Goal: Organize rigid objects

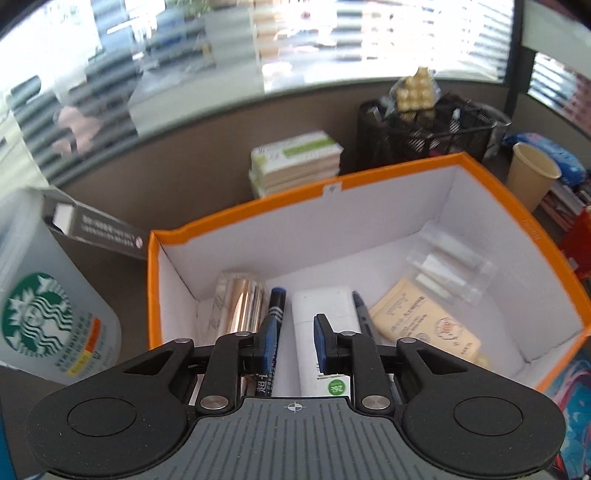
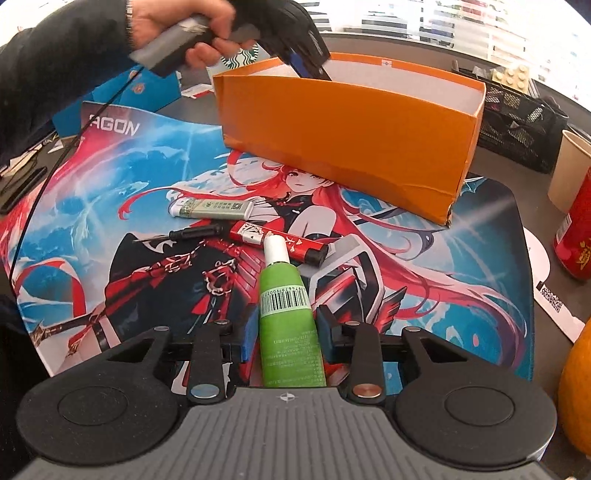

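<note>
On a desk covered by a printed anime mat (image 2: 110,206), the right gripper (image 2: 286,328) closes its blue pads on a green tube (image 2: 290,325) with a white cap, the tube lying lengthwise between the jaws with its barcode facing up and its cap pointing toward the orange box (image 2: 351,147). Just beyond the cap lie a red lighter (image 2: 295,245), a black pen-like tool (image 2: 195,232) and a silver-green lighter (image 2: 212,208), all loose on the mat in front of the box's outer wall.

Over the box, seen in the right wrist view, a hand (image 2: 177,33) holds the left gripper (image 1: 295,336) above the open top (the sleeve is dark). From the left wrist view, that gripper's jaws stand narrowly apart with nothing pressed between them. Below them, on the white floor of the box (image 1: 332,254), rest a shiny metallic cylinder (image 1: 243,306), a dark blue marker (image 1: 275,306), a white tube (image 1: 321,310), a grey pen (image 1: 364,314), a tan packet (image 1: 424,321) and a clear plastic case (image 1: 450,266), side by side from left to right.

Outside the box stand a bottle with a green logo (image 1: 40,321), a stack of booklets (image 1: 295,162), a black mesh organiser (image 1: 424,129) and a paper cup (image 1: 530,173). A red can (image 2: 576,236) sits near the mat's right edge.
</note>
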{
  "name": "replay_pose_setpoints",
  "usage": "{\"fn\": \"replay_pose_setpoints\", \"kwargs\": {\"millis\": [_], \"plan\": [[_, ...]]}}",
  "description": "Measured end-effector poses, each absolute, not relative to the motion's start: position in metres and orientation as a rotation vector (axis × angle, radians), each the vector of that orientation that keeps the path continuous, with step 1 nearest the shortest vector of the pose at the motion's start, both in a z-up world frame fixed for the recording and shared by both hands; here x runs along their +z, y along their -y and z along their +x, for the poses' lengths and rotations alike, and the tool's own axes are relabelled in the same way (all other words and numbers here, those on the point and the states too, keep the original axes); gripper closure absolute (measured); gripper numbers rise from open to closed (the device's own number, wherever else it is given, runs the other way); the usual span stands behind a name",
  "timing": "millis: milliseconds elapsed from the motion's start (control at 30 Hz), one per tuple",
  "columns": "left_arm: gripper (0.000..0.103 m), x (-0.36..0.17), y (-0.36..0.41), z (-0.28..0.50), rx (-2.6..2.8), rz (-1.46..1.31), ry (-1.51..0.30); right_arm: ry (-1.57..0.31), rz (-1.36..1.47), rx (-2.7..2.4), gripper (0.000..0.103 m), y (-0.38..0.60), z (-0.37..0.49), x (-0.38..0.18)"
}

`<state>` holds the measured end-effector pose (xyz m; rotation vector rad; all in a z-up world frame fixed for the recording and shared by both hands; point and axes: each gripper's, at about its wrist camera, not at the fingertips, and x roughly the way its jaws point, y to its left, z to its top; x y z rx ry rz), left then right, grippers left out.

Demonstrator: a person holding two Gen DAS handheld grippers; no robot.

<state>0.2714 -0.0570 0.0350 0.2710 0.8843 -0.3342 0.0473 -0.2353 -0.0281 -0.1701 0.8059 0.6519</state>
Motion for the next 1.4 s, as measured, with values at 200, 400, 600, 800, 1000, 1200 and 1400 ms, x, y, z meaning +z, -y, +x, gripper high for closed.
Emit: {"fn": "replay_pose_setpoints", "kwargs": {"millis": [200, 400, 600, 800, 1000, 1200, 1400], "plan": [[0.070, 0.057, 0.057, 0.239, -0.378, 0.268, -0.799, -0.807, -0.130, 0.647, 0.072, 0.239, 0.048, -0.028], [0.066, 0.061, 0.052, 0.198, -0.413, 0.272, -0.720, -0.805, -0.016, 0.638, 0.072, 0.252, 0.051, -0.028], [0.051, 0.044, 0.034, 0.152, -0.437, 0.246, -0.690, -0.785, 0.090, 0.639, 0.074, 0.266, 0.054, -0.020], [0.044, 0.024, 0.021, 0.111, -0.436, 0.258, -0.646, -0.757, 0.091, 0.634, 0.076, 0.265, 0.053, -0.007], [0.044, 0.003, 0.009, 0.089, -0.428, 0.213, -0.660, -0.748, 0.132, 0.641, 0.085, 0.260, 0.057, -0.005], [0.036, -0.013, -0.005, 0.077, -0.422, 0.134, -0.686, -0.731, 0.161, 0.652, 0.088, 0.252, 0.059, -0.001], [0.026, -0.021, -0.013, 0.067, -0.391, 0.114, -0.680, -0.690, 0.160, 0.653, 0.088, 0.246, 0.059, 0.013]]}}
